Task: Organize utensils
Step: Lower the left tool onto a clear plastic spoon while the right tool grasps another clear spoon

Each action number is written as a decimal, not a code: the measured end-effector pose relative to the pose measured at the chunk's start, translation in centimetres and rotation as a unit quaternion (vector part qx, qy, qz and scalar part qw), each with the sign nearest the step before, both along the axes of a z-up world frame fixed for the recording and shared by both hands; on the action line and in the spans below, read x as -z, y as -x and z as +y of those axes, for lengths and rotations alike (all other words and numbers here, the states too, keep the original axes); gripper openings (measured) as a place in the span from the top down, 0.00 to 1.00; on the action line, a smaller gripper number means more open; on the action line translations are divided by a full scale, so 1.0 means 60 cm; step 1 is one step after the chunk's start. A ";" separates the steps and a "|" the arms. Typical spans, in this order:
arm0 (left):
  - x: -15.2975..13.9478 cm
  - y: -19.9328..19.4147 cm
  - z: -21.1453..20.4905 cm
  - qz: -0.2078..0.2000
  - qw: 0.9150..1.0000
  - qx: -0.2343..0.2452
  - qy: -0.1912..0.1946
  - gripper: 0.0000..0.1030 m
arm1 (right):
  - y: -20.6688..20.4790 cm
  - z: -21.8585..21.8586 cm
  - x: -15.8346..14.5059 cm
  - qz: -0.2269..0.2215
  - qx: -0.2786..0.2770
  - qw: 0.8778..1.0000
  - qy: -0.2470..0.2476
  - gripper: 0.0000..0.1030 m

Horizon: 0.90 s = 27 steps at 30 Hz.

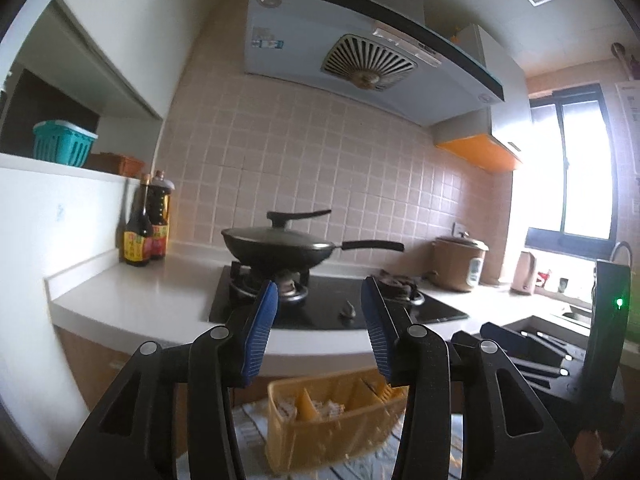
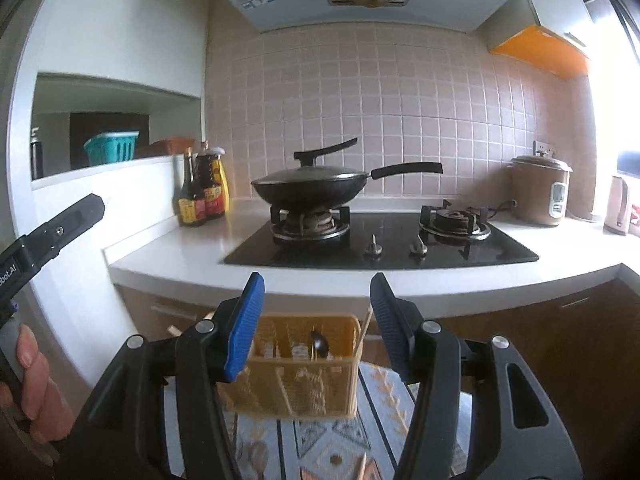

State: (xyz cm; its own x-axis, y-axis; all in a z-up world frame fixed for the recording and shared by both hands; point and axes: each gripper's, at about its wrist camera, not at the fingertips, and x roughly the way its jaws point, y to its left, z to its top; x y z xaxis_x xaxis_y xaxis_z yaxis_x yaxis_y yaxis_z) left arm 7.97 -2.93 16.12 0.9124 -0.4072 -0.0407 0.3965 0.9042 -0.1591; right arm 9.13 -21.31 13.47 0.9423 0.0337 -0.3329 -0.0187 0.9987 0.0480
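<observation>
A yellow slotted utensil basket (image 2: 304,364) stands on a patterned cloth (image 2: 340,440) below the counter edge. A dark spoon (image 2: 319,342) stands in one of its right-hand compartments, and thin wooden chopsticks (image 2: 362,332) lean out at its right end. One more chopstick (image 2: 362,468) lies on the cloth nearer to me. My right gripper (image 2: 318,278) is open above and short of the basket, with nothing between its blue pads. My left gripper (image 1: 320,284) is open too and empty, held level over the basket (image 1: 332,420). A person's hand (image 2: 32,380) grips the left tool.
Ahead is a white counter (image 2: 180,256) with a black gas hob (image 2: 384,248). A lidded wok (image 2: 308,188) sits on the left burner. Sauce bottles (image 2: 200,196) stand at the left, a rice cooker (image 2: 540,192) at the right. A range hood (image 1: 360,60) hangs overhead.
</observation>
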 end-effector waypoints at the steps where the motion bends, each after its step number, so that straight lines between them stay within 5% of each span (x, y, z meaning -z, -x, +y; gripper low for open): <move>1: 0.000 0.008 0.004 0.013 1.000 0.006 -0.003 0.54 | 0.010 0.001 -0.003 0.011 0.000 1.000 0.001 0.50; 6: 0.022 0.014 0.011 0.088 0.995 0.038 -0.039 0.54 | 0.030 -0.003 0.009 0.083 -0.010 0.996 -0.013 0.50; 12: 0.097 0.001 0.015 0.178 0.979 0.032 -0.098 0.54 | 0.030 -0.018 0.066 0.177 -0.022 0.983 -0.042 0.50; 18: 0.198 -0.019 0.033 0.278 0.954 0.032 -0.109 0.54 | 0.017 -0.010 0.142 0.271 -0.043 0.961 -0.030 0.50; 21: 0.262 -0.029 0.029 0.336 0.932 0.046 -0.128 0.54 | 0.015 0.004 0.201 0.325 -0.056 0.944 -0.006 0.50; 27: 0.323 -0.025 0.007 0.371 0.911 0.056 -0.171 0.54 | 0.013 0.010 0.279 0.386 -0.077 0.919 -0.006 0.57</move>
